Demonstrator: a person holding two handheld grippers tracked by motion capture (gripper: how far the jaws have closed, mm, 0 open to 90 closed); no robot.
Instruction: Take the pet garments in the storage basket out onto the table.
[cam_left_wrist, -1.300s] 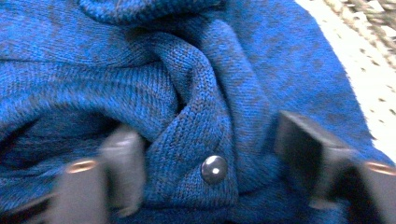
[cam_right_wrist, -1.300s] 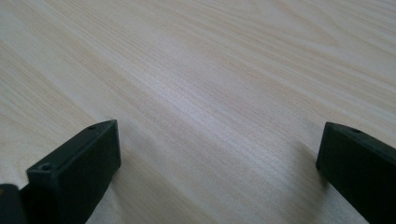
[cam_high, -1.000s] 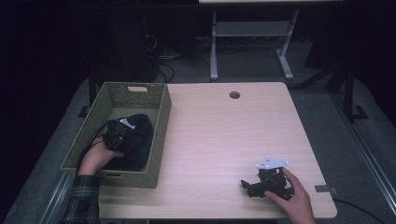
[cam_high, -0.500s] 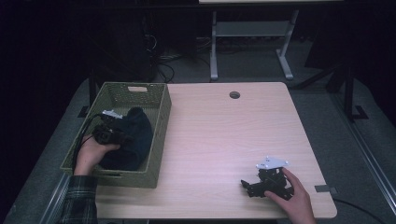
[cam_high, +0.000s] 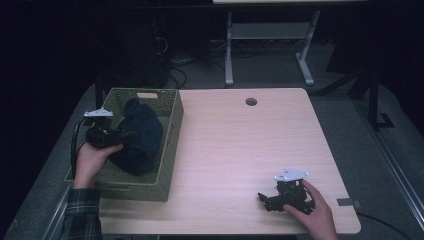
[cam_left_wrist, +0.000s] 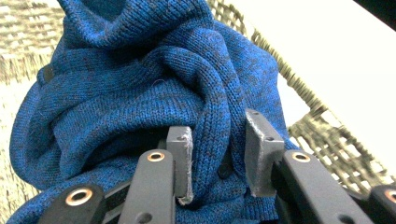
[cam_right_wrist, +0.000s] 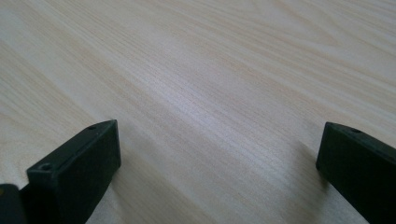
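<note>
1. One woven basket (cam_high: 172, 145) sits at the left edge of the table (cam_high: 240, 150). It is olive green and rectangular, with open wickerwork walls and a handle slot in its far wall.
2. Inside the basket lies one blue sweater (cam_high: 140, 137), bunched into a loose heap that rises above the rim toward the far end. In the left claw view the sweater (cam_left_wrist: 140, 88) is a chunky rib knit, blue flecked with darker thread, twisted into thick rope-like folds.
3. There are two claws, one in each hand. The left claw (cam_high: 127, 135) reaches into the basket from its left side and is clamped on a fold of the sweater. The left claw view shows the grey pads (cam_left_wrist: 180, 158) pressing a thick roll of knit between them, with the basket weave (cam_left_wrist: 327, 140) behind.
4. The right claw (cam_high: 264, 199) rests on the table near its right front corner, well apart from the basket. Its black jaws stand wide apart with nothing between them, only bare tabletop (cam_right_wrist: 210, 93).
5. The table is one pale wood-grain slab with rounded corners and a single round cable hole (cam_high: 251, 101) near its far edge.
</note>
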